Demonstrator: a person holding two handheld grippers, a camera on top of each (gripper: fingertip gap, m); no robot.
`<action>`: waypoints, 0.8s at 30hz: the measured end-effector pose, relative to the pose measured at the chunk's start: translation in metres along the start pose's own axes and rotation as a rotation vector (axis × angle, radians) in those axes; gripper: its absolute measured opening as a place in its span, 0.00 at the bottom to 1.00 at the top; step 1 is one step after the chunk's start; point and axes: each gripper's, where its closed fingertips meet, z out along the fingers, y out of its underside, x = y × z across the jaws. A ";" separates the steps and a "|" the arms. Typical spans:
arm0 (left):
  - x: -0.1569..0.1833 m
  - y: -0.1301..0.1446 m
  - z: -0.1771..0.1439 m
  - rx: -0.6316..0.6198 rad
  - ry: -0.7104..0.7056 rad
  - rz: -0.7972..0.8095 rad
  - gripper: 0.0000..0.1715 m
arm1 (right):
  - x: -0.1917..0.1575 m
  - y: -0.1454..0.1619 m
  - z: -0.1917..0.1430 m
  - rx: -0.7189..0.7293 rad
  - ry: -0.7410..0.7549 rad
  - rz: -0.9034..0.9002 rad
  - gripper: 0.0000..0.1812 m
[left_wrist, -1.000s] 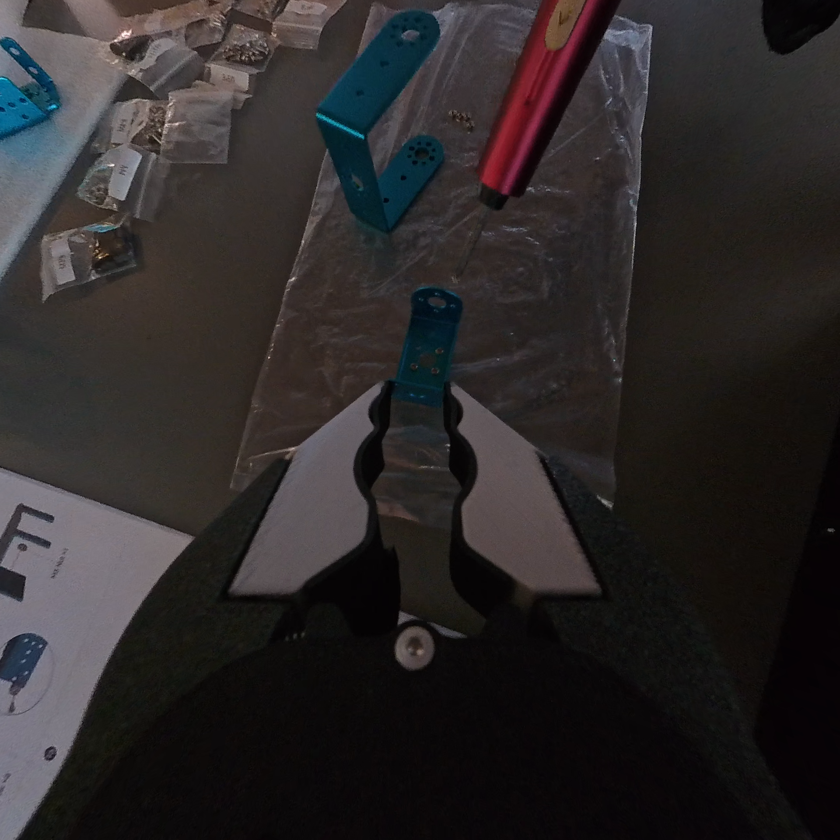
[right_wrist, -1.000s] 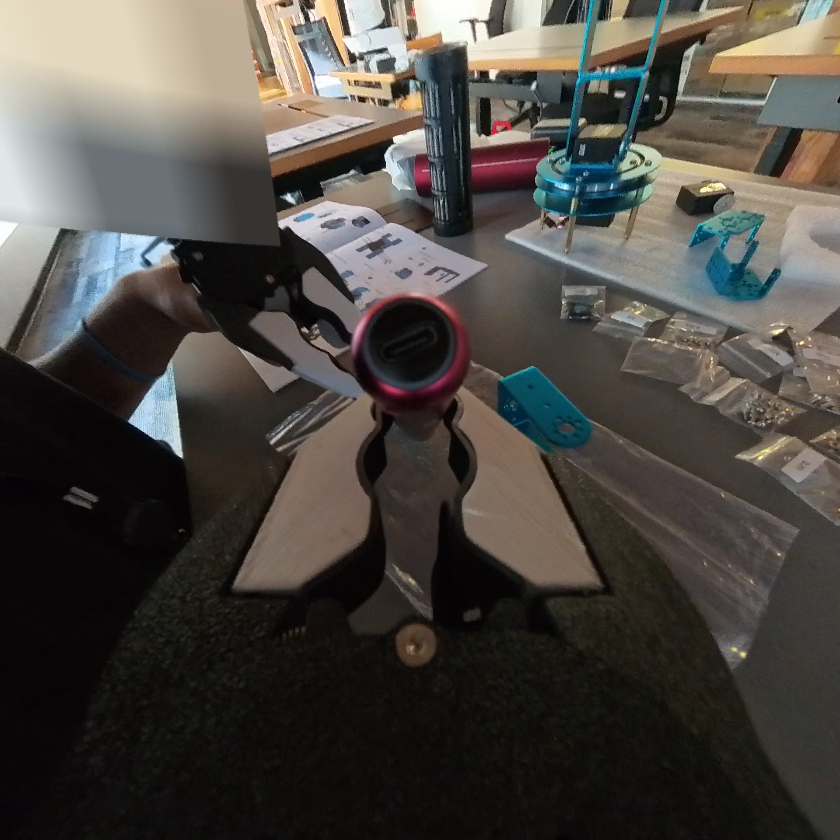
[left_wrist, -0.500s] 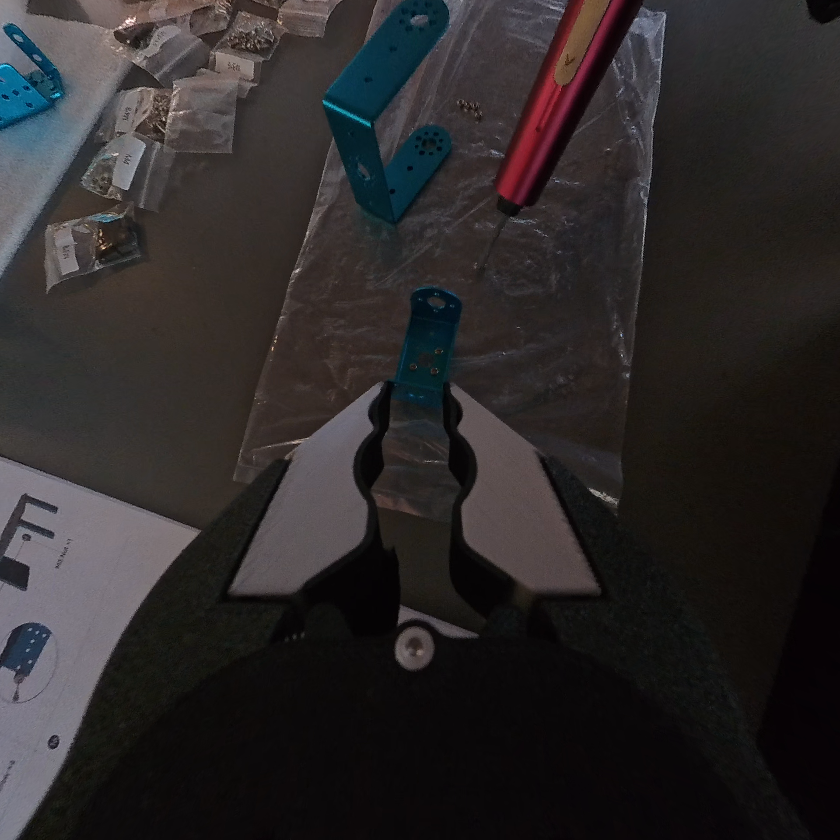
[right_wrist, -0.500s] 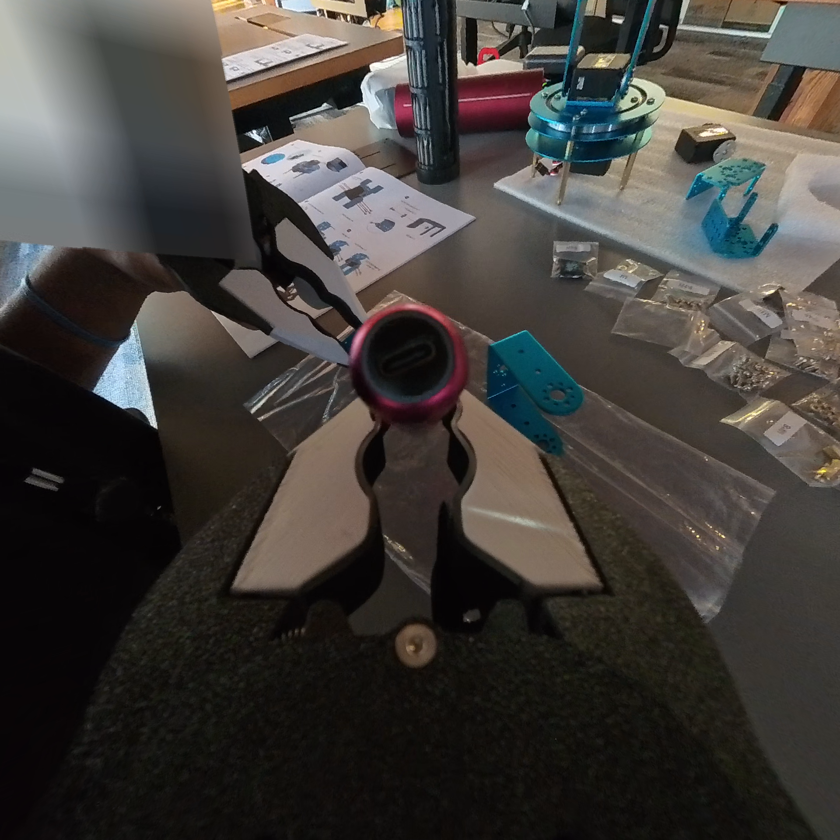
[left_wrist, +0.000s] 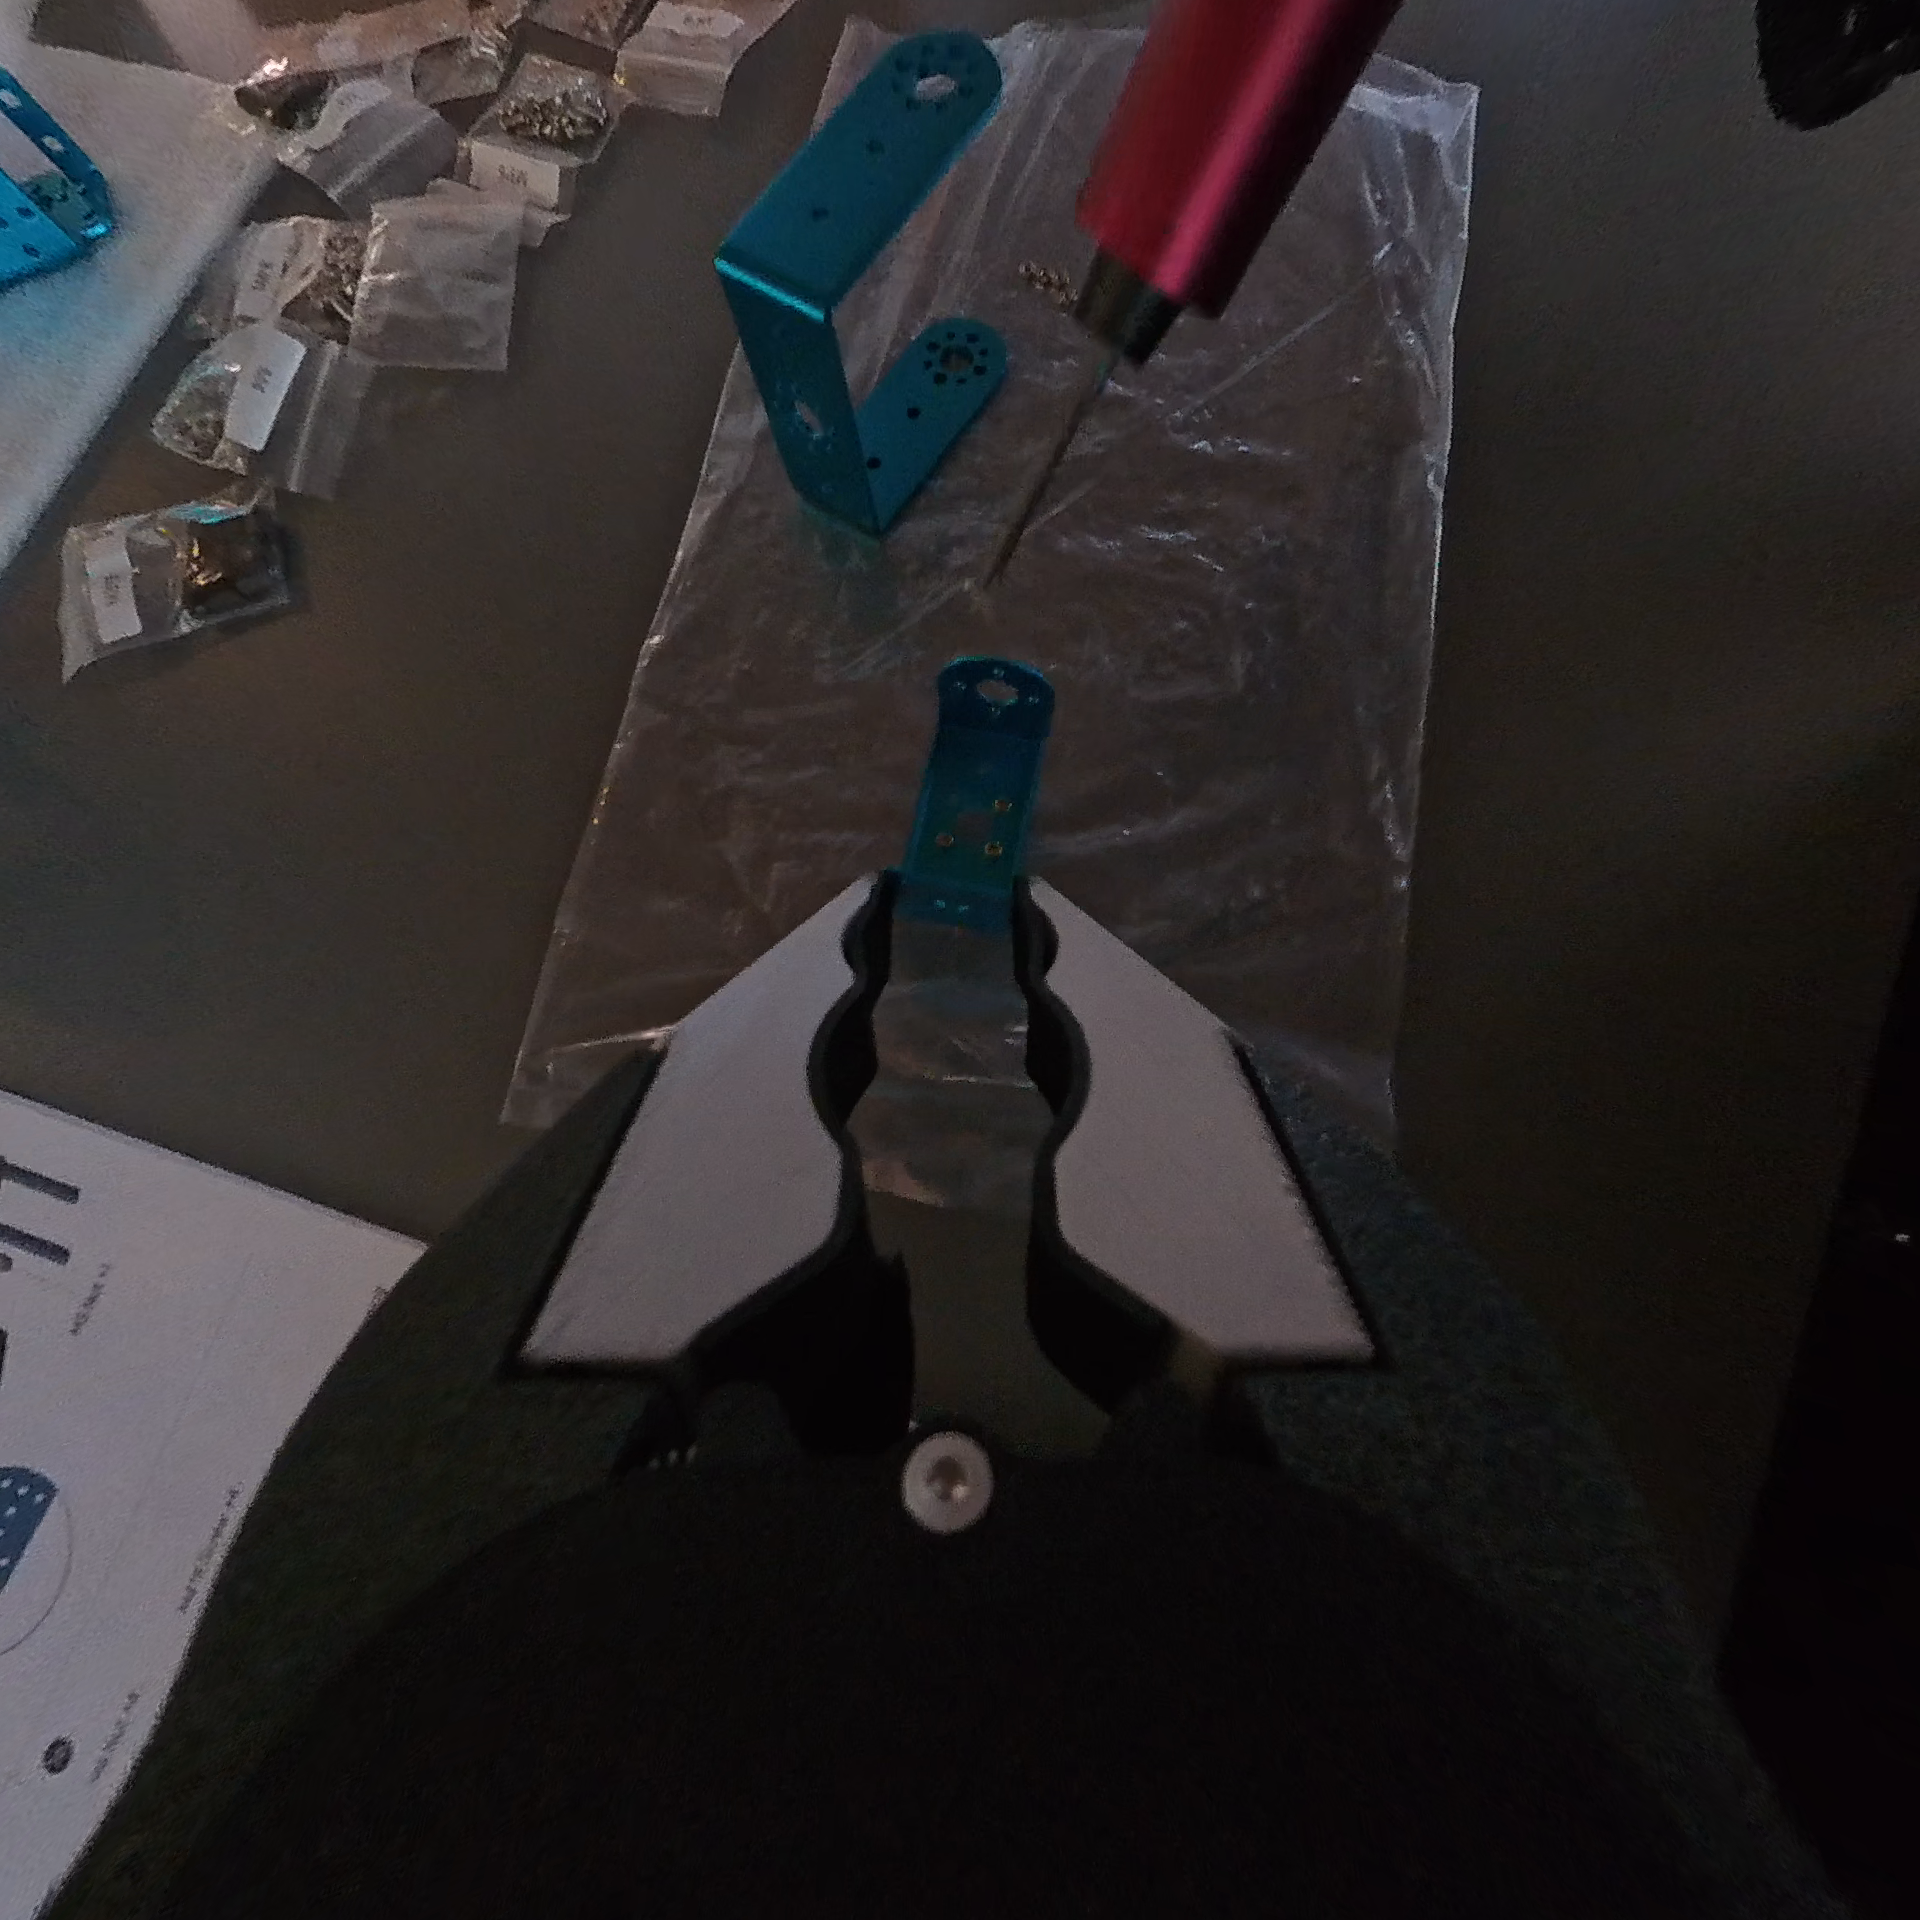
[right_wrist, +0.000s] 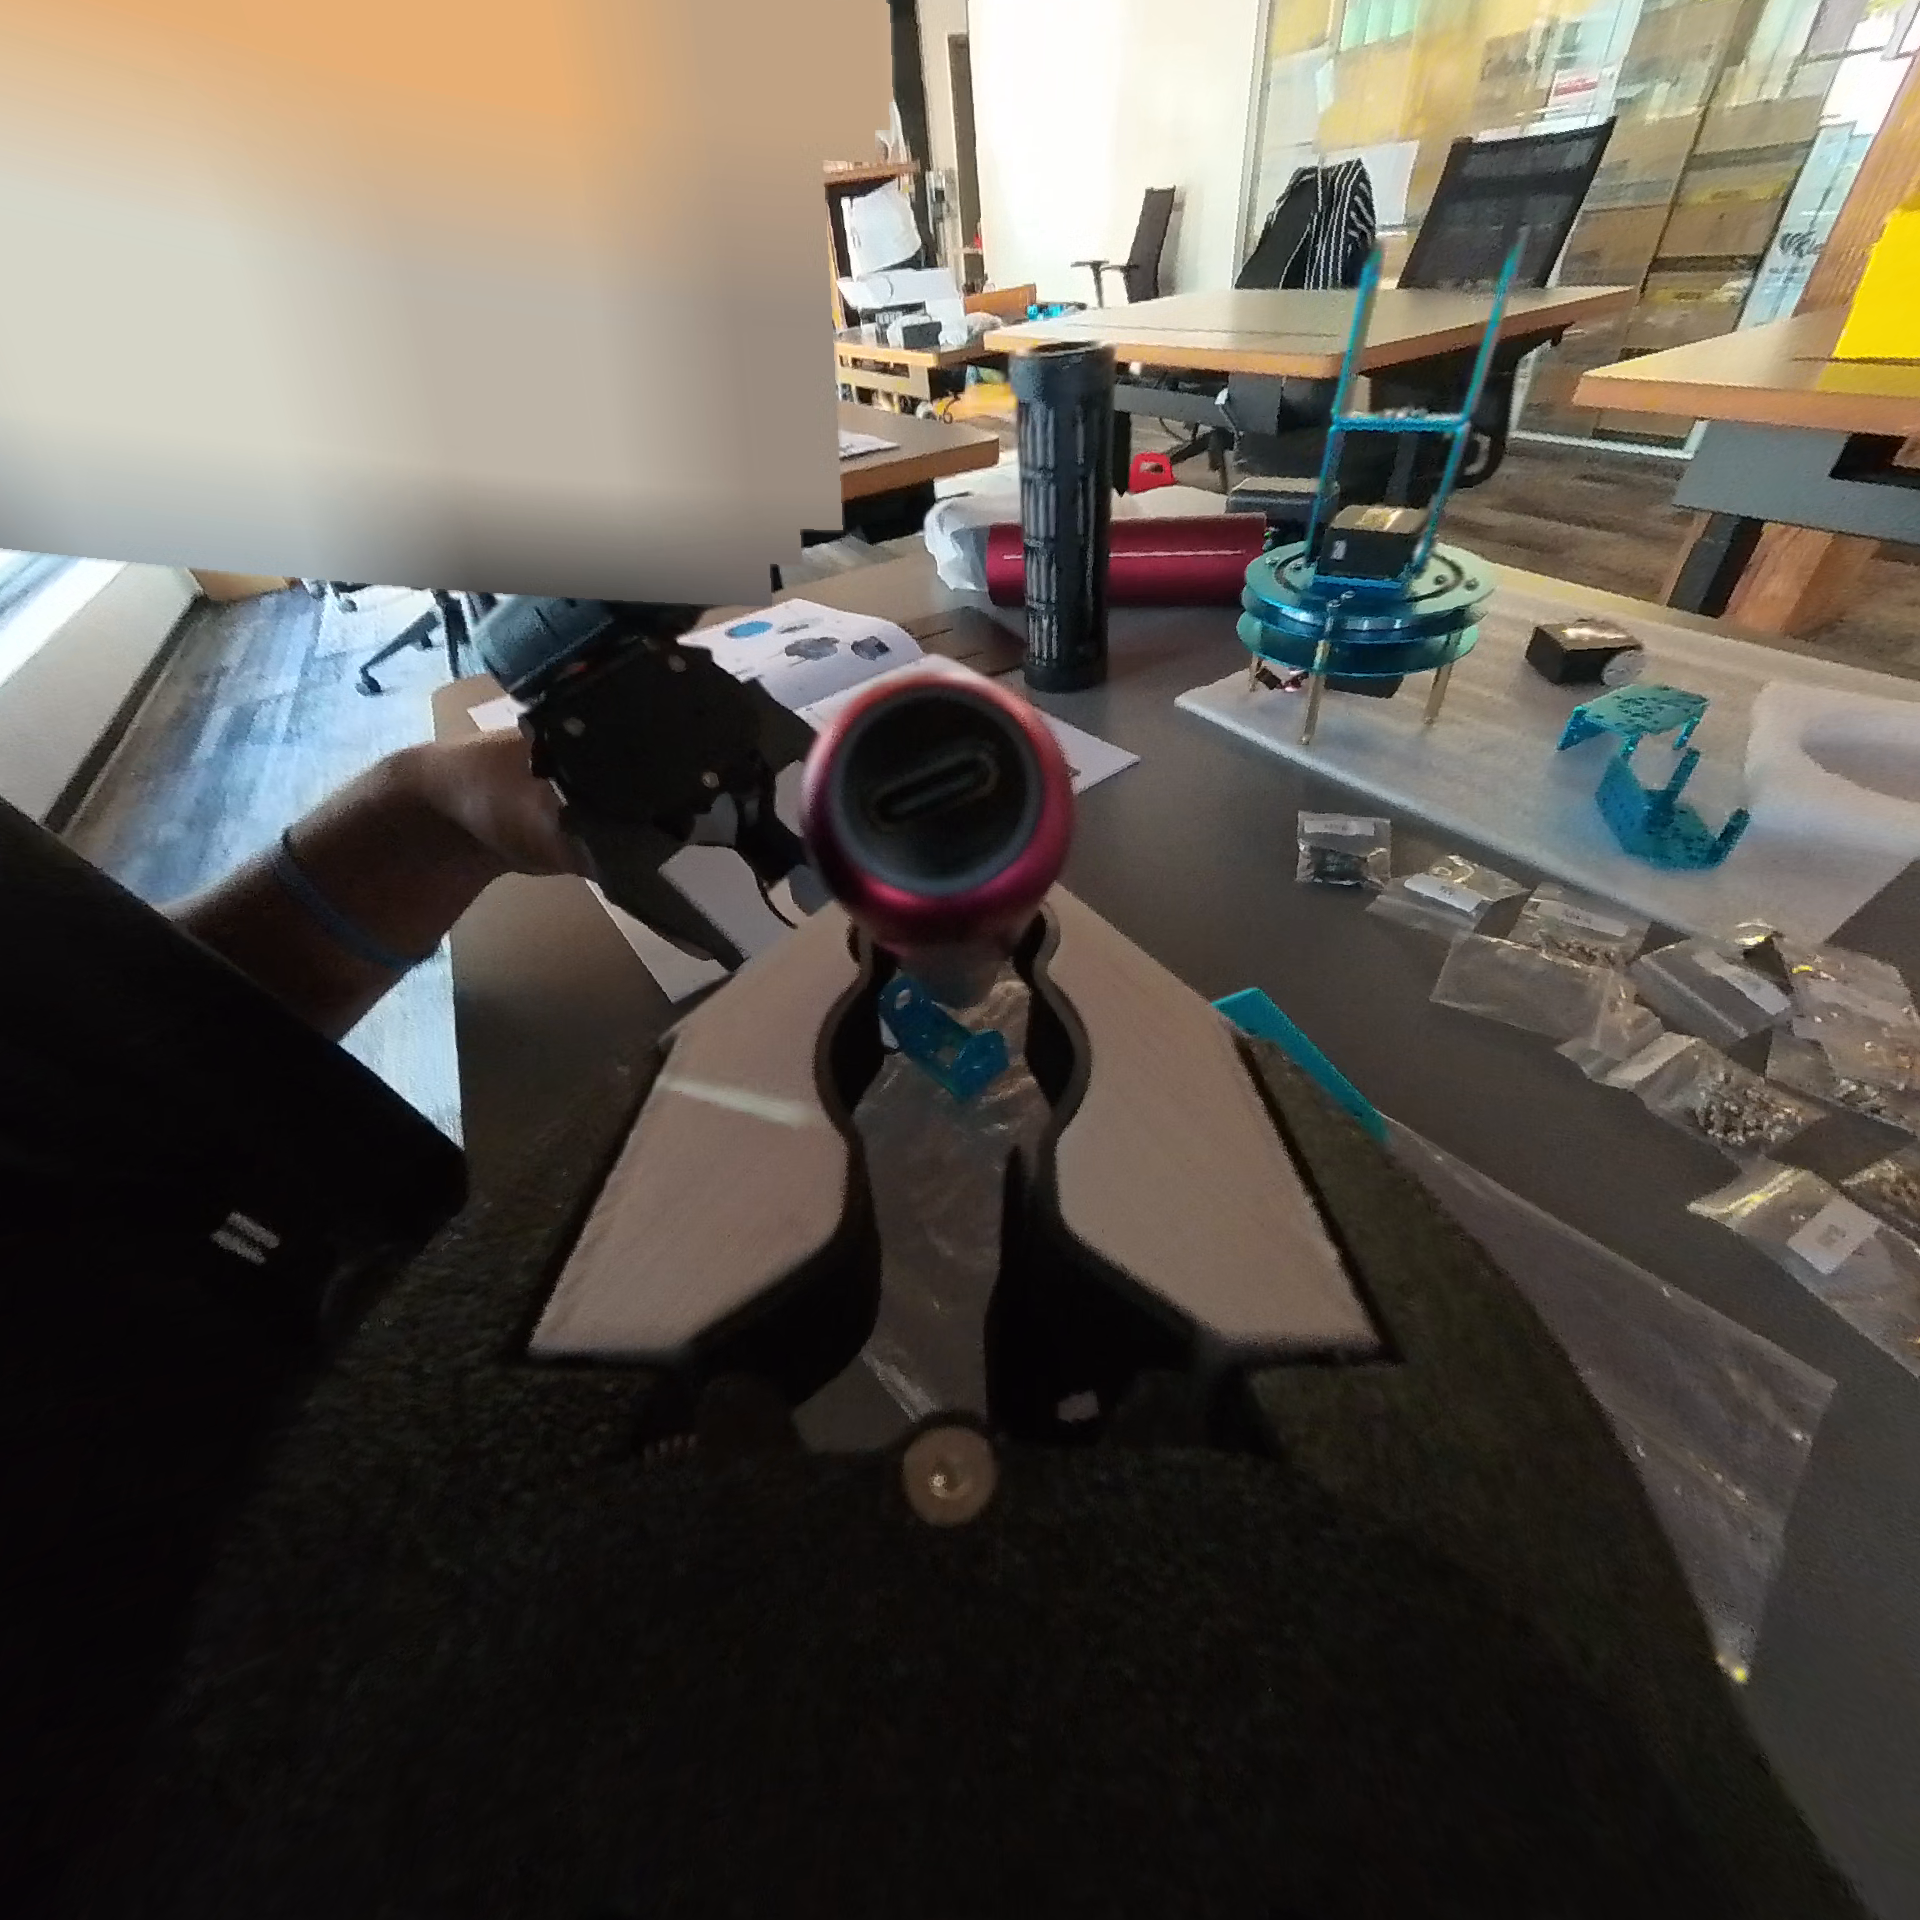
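My left gripper (left_wrist: 956, 902) is shut on a small blue metal bracket (left_wrist: 977, 800) and holds it above a clear plastic bag (left_wrist: 1195, 665) on the dark table. My right gripper (right_wrist: 943, 951) is shut on a red electric screwdriver (right_wrist: 938, 816), whose rear end faces the camera. In the left wrist view the screwdriver (left_wrist: 1216, 166) comes in from the upper right, its thin bit (left_wrist: 1044, 478) pointing down near the small bracket's far end. A larger blue U-shaped bracket (left_wrist: 862, 312) stands on the bag, left of the bit. The small bracket (right_wrist: 940, 1044) shows between my right fingers.
Several small bags of screws (left_wrist: 343, 281) lie at the upper left, also in the right wrist view (right_wrist: 1714, 1039). An instruction booklet (left_wrist: 135, 1455) lies at the lower left. A blue round assembly (right_wrist: 1361, 613), a black cylinder (right_wrist: 1062, 520) and blue brackets (right_wrist: 1652, 769) stand farther back. A few loose screws (left_wrist: 1044, 278) lie on the bag. There is about 15 cm between the tips of the two grippers.
The screwdriver has come closer and lower toward the small bracket in my left gripper. The right wrist view has tilted up, and the small bracket now shows between the right fingers.
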 end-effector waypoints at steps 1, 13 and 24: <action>0.001 0.000 0.000 -0.002 -0.002 0.005 0.13 | -0.003 0.003 0.004 -0.016 0.000 -0.016 0.12; 0.003 -0.002 0.002 -0.005 0.010 0.013 0.13 | -0.013 0.027 0.028 -0.161 0.051 -0.212 0.12; 0.002 -0.001 0.000 0.000 0.008 0.006 0.13 | -0.017 0.030 0.028 -0.193 0.046 -0.254 0.12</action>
